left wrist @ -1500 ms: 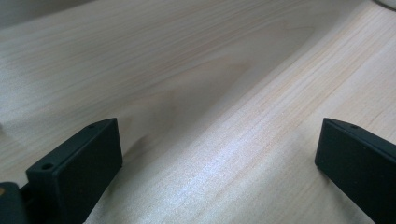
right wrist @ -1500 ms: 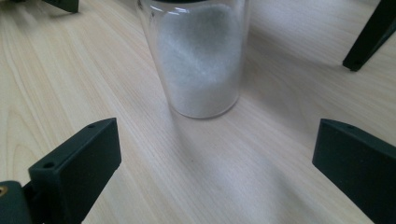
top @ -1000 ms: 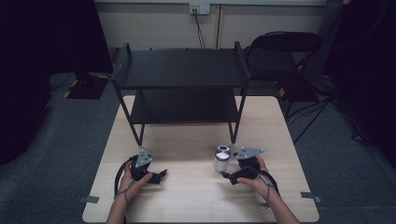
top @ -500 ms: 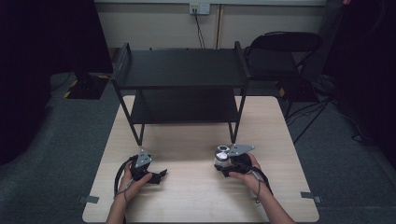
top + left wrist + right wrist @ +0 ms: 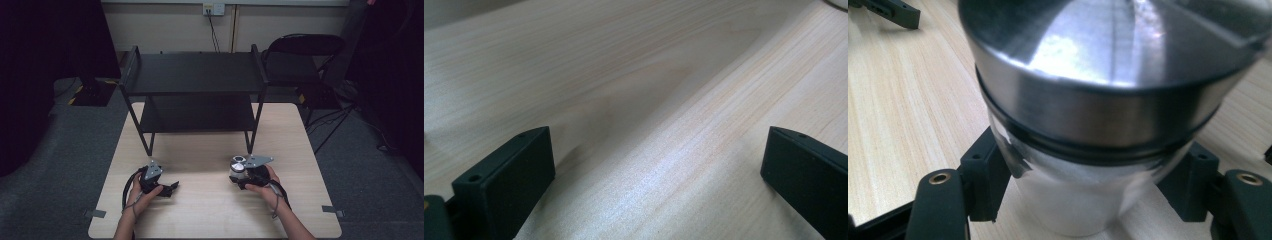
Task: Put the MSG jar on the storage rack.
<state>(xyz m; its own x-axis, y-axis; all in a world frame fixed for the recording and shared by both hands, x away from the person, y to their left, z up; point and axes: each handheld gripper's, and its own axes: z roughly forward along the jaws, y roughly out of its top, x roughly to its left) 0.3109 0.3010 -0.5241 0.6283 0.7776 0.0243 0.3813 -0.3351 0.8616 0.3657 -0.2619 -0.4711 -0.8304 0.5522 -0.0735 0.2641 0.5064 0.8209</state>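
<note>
High view: pale wood table [image 5: 210,150], black shelf [image 5: 192,75], grey carpet; right gripper [image 5: 245,176] clamps steel jar [image 5: 237,165], left gripper [image 5: 167,189] jaws wide.

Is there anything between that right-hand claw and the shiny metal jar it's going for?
Nothing visible. The right gripper has just closed its jaws on the metal jar, one black pad on each side of its body below the lid. The jar stands on the wooden table, in front of the black shelf rack.

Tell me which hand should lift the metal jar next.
Right. The right gripper is already shut on the metal jar; the left gripper rests open on the table, away from it.
</note>
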